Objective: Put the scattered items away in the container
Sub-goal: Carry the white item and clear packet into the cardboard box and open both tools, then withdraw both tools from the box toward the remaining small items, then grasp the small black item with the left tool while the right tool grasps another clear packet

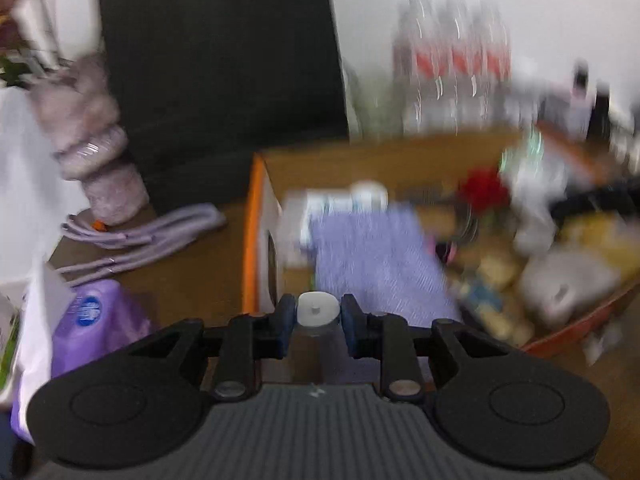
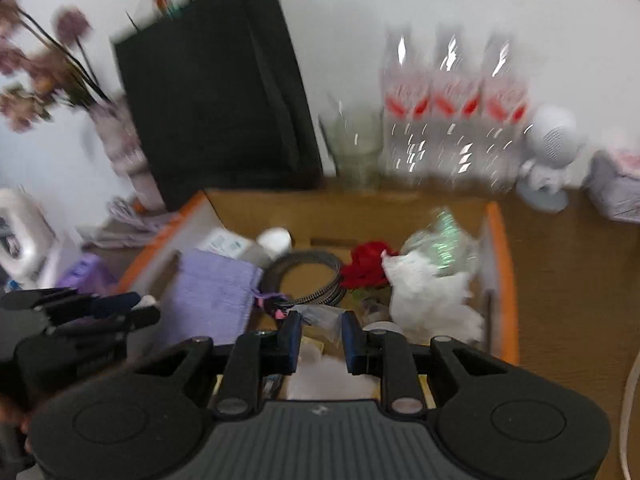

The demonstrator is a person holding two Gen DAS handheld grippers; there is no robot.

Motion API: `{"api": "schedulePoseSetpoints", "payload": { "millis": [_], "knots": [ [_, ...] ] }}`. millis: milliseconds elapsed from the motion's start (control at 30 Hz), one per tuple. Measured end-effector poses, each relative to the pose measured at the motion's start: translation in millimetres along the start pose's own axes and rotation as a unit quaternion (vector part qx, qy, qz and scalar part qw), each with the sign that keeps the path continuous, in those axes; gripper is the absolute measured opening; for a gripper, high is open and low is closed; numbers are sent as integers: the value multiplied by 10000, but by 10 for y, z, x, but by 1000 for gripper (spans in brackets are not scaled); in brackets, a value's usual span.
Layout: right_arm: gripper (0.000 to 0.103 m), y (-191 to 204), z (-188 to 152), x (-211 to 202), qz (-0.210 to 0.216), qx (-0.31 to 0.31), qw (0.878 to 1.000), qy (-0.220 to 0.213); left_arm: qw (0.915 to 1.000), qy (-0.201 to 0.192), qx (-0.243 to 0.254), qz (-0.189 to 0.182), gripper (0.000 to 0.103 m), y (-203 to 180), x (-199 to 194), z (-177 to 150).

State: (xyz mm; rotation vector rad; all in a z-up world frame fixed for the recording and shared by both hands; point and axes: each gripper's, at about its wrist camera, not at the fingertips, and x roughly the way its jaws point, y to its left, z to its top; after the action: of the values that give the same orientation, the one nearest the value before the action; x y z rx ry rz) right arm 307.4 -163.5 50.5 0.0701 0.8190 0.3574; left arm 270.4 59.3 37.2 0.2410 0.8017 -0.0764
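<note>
I have a small clear bottle with a white cap (image 1: 317, 309) clamped between the blue pads of my left claw (image 1: 316, 316), gripped just below the cap so the body hangs back toward the camera and the top faces out, which should let it drop cleanly once the pads part. Straight ahead of that claw sits the container, a cardboard box with orange edges (image 1: 253, 240), its near corner just beyond the fingertips, so the bottle is at the box's rim but not yet inside, as far as I can judge through the blur. Inside, just past the claw, lies a lilac pouch (image 1: 376, 256), with a red flower (image 1: 482, 190) and crumpled white plastic (image 1: 536, 216) farther to its right. My right claw (image 2: 320, 338) hangs above the box's near side with its jaws narrowed to a slim gap; I see nothing pinched there, only pale wrapping lying below. To the left of the left claw, on the table, a purple tissue pack (image 1: 96, 320) and lilac cords (image 1: 140, 232) are still outside the box, likely next.
</note>
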Motion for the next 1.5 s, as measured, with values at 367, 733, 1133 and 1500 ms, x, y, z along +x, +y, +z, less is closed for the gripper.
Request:
{"api": "schedulePoseSetpoints", "payload": {
  "millis": [367, 733, 1133, 1500],
  "knots": [
    [44, -54, 72, 486, -412, 2, 9975, 570, 9975, 635, 65, -303, 42, 53, -5, 161],
    [73, -118, 203, -315, -453, 179, 9979, 418, 9985, 172, -349, -395, 72, 95, -651, 329],
    [73, 371, -890, -1243, -388, -639, 9745, -2114, 9674, -2040, -1433, -435, 80, -411, -1548, -910],
    [70, 239, -2213, -1522, -588, 219, 9912, -1163, 9858, -923, -769, -1170, 51, -1147, -1168, -1378]
  ]
}}
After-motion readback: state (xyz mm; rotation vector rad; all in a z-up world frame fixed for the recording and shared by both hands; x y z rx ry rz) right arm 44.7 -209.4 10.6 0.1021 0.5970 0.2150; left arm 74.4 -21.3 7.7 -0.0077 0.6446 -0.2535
